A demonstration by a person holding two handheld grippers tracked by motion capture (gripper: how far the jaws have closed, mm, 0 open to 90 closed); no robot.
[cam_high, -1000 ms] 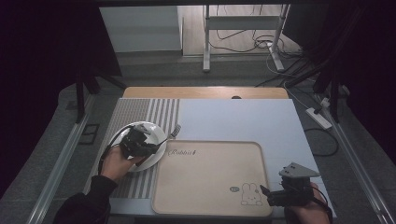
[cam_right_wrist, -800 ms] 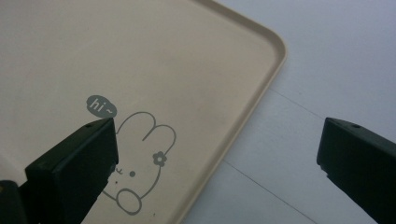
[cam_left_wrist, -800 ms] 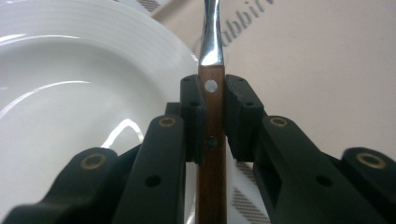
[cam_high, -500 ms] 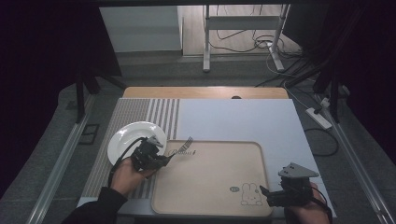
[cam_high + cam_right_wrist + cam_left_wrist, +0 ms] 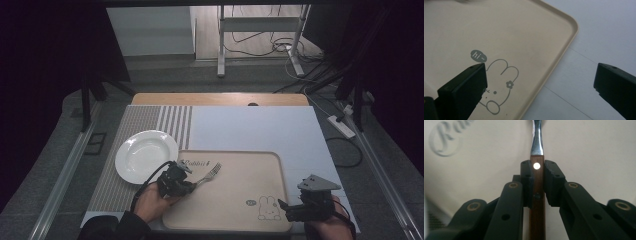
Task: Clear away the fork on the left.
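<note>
left gripper is clamped tight on the fork's wooden handle, with the tines out over the left part of the beige tray, next to the white plate. right gripper sits with jaws spread wide over the tray's rabbit corner.

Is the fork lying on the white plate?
No, the fork is over the tan tray, gripped by its wooden handle in the left gripper, while the white plate sits apart to the left.
</note>
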